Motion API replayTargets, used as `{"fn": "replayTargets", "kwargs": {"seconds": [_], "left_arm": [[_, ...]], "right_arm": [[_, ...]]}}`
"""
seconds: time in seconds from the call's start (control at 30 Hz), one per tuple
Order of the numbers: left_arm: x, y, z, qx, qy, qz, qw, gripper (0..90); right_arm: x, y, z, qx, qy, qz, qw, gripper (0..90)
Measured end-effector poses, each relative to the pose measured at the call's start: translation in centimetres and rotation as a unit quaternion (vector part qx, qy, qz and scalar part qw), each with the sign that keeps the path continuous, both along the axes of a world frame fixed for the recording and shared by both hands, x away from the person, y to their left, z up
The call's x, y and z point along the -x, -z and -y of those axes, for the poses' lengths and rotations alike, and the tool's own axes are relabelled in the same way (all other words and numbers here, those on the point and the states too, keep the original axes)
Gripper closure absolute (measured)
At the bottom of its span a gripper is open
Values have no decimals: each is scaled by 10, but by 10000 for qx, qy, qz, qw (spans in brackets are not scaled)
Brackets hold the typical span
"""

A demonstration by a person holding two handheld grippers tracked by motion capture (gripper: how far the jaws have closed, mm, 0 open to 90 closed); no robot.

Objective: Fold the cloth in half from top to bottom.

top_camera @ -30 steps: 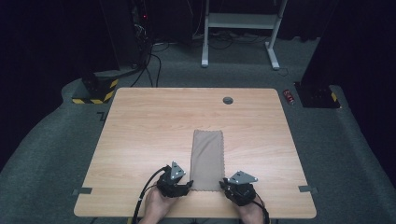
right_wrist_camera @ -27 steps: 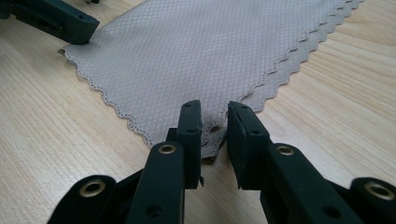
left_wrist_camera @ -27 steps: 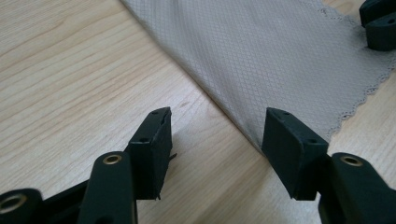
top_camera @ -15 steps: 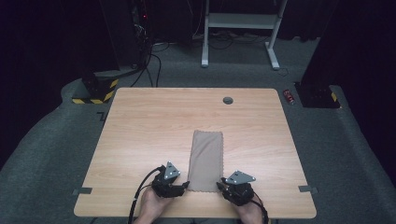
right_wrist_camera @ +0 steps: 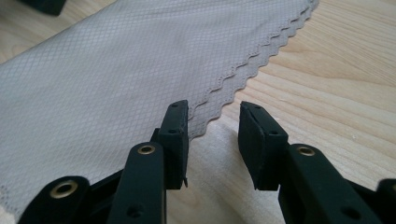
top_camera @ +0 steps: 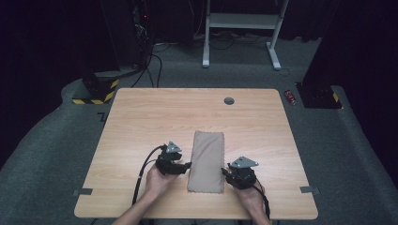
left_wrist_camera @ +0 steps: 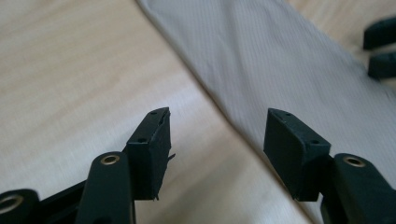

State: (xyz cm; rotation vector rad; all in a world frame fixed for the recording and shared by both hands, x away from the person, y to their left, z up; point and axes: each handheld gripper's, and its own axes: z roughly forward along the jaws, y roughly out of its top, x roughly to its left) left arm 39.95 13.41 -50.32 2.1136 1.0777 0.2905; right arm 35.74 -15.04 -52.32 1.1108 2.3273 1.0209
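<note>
A folded beige cloth [top_camera: 207, 161] lies flat near the front middle of the light wooden bench [top_camera: 141, 117], on grey carpet in a dark room. The left tongs [top_camera: 187, 165] gape empty just beside its left edge. The right tongs [top_camera: 224, 171], just opening, hold nothing; their view shows scalloped, layered hems.

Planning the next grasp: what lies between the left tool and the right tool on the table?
In the high view, the folded beige cloth lies flat between the left tool and the right tool, with nothing else there. Both tools' jaws stand open beside its long edges.
</note>
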Motion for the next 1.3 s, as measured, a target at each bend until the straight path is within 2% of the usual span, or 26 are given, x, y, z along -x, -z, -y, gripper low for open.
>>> {"fn": "replayTargets", "kwargs": {"seconds": [0.2, 0.33, 0.5, 0.57, 0.63, 0.67, 0.73, 0.8, 0.93, 1.1, 1.23, 1.3], "left_arm": [[-38, -13, 10, 167, -182, -20, 9997, 416], [-58, -18, 20, 4, -237, 45, 9997, 414], [-86, -21, 30, -54, -394, -56, 9992, 412], [-97, -23, 30, 70, -614, 4, 9981, 416], [-107, -25, 29, 283, -758, -76, 9967, 423], [-112, -25, 31, 324, -776, -113, 9964, 425], [-117, -23, 36, 182, -753, -105, 9969, 425], [-120, -19, 39, 146, -788, -111, 9967, 427], [-125, -6, 42, -19, -844, -280, 9960, 432], [-128, 1, 43, 6, -812, -166, 9966, 468], [-128, 7, 47, -211, -684, -155, 9973, 523], [-126, 8, 49, -343, -664, -41, 9972, 531]], "right_arm": [[-1, 0, 1, 14, 42, -1, 10000, 584], [-1, 0, 1, -2, 73, -29, 10000, 573], [-1, 0, 1, -12, 90, -40, 10000, 570], [-1, 0, 1, -19, 89, -42, 9999, 569], [-1, 0, 1, -15, 101, -33, 9999, 561], [-1, 0, 1, -14, 110, -31, 9999, 558], [-1, 0, 1, -12, 126, -32, 9999, 553], [-1, 0, 1, -10, 124, -32, 9999, 553], [-1, 0, 1, -11, 127, -32, 9999, 553], [-1, 0, 1, -9, 127, -29, 9999, 552], [-1, 0, 1, -7, 127, -34, 9999, 553], [-1, 0, 1, -7, 126, -38, 9999, 552]]}}
